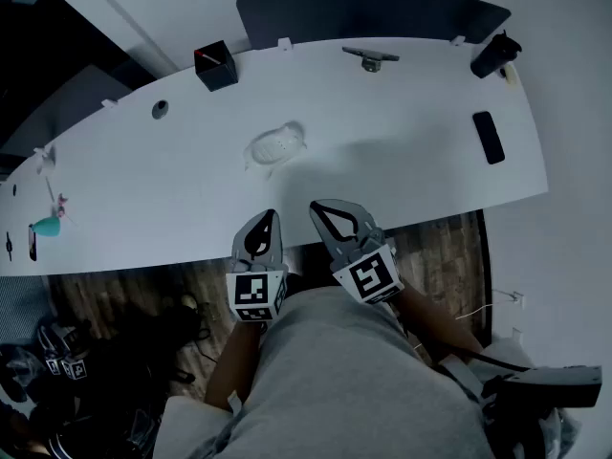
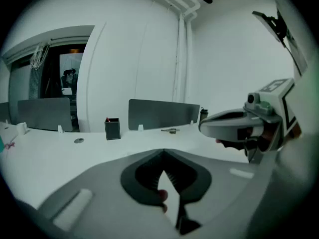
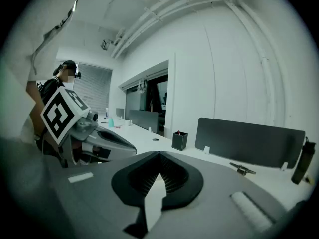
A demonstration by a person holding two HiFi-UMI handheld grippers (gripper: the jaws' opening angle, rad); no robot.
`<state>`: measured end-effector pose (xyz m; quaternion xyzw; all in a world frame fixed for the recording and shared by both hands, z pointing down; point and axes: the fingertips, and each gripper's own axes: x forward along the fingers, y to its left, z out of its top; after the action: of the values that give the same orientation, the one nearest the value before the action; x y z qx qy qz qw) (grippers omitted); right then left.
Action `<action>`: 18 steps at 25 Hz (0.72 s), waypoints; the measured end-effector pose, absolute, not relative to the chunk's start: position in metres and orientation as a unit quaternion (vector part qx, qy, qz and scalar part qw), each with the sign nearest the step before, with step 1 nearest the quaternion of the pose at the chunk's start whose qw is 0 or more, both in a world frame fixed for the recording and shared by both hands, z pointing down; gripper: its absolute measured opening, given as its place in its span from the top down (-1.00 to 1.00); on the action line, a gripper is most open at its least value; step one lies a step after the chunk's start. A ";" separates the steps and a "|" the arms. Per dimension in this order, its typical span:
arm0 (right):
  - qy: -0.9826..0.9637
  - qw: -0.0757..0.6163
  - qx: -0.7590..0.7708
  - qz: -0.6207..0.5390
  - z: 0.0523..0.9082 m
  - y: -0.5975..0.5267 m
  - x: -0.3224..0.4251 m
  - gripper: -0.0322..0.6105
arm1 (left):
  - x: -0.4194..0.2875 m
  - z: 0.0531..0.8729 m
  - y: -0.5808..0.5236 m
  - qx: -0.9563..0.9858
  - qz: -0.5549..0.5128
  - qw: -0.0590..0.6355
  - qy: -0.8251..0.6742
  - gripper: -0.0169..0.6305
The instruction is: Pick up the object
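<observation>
A small pale, see-through object [image 1: 275, 146] lies on the white desk [image 1: 402, 151], a little left of the middle. It does not show in either gripper view. My left gripper [image 1: 271, 215] is held over the desk's front edge, shut and empty, its tips joined [image 2: 163, 151]. Just right of it my right gripper [image 1: 316, 206] is also shut with nothing in it [image 3: 159, 154]. Both point toward the desk and stay short of the object. Each gripper shows in the other's view: the right gripper [image 2: 227, 125] and the left gripper [image 3: 107, 141].
Along the desk's far edge are a black pen holder [image 1: 216, 66], a dark divider panel [image 1: 373, 12], a metal fitting [image 1: 370, 58] and a black bottle [image 1: 494, 54]. A black phone [image 1: 489, 137] lies at the right. A teal item [image 1: 46, 226] sits far left.
</observation>
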<state>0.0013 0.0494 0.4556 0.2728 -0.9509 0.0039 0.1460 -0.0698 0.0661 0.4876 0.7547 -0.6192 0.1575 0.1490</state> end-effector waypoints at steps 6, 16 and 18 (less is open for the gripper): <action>-0.951 0.198 0.217 -0.100 0.474 -0.002 0.018 0.90 | -0.057 0.509 0.025 0.726 0.166 0.193 -0.639 0.95; -0.951 0.239 0.174 -0.093 0.507 -0.017 -0.004 0.90 | -0.082 0.530 0.005 0.713 0.191 0.221 -0.637 0.95; -0.947 0.253 0.172 -0.099 0.509 -0.017 -0.010 0.90 | -0.088 0.536 0.003 0.717 0.193 0.226 -0.631 0.95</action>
<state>-0.0101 -0.0174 0.5087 0.1720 -0.9469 -0.0994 0.2529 -0.0876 0.0026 0.5361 0.7168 -0.6309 0.1926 0.2257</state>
